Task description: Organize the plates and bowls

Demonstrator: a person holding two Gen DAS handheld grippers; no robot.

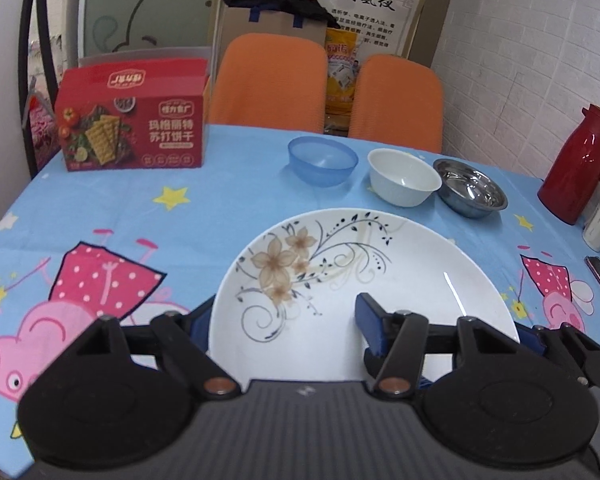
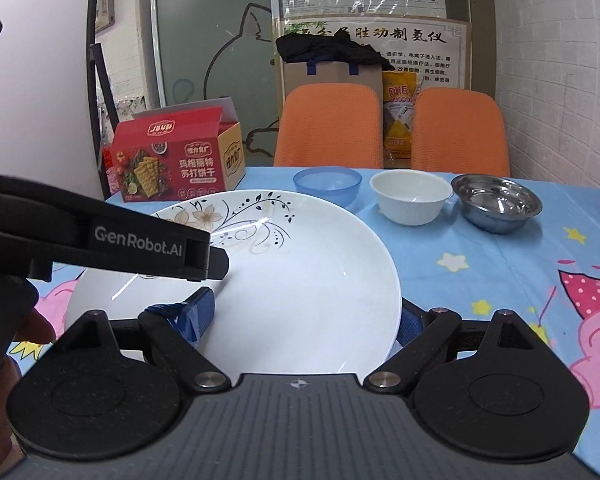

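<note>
**Asker:** Where was the plate, and what had hold of it?

**Operator:** The white flowered plate (image 1: 340, 264) was between both my tools. It looked raised just off the blue cartoon-print counter (image 1: 140, 216). My left gripper (image 1: 283, 328) had its fingers fairly narrow on the plate's left part, one pad on the face and the other tucked behind the rim. My right gripper (image 2: 304, 316) had its fingers wider and clasped the right part the same way. Beyond the plate stood a row of three: a blue bowl (image 1: 323, 162), a white bowl (image 1: 404, 182) and a steel bowl (image 1: 470, 188).

**Asker:** What did doing it well call for?

**Operator:** I judged that both hands had to travel as one and keep the plate level. Glazed china could slip on the pads. I wanted it kept clear of the bowl rims and resting fully on the counter before either grip eased.
</note>
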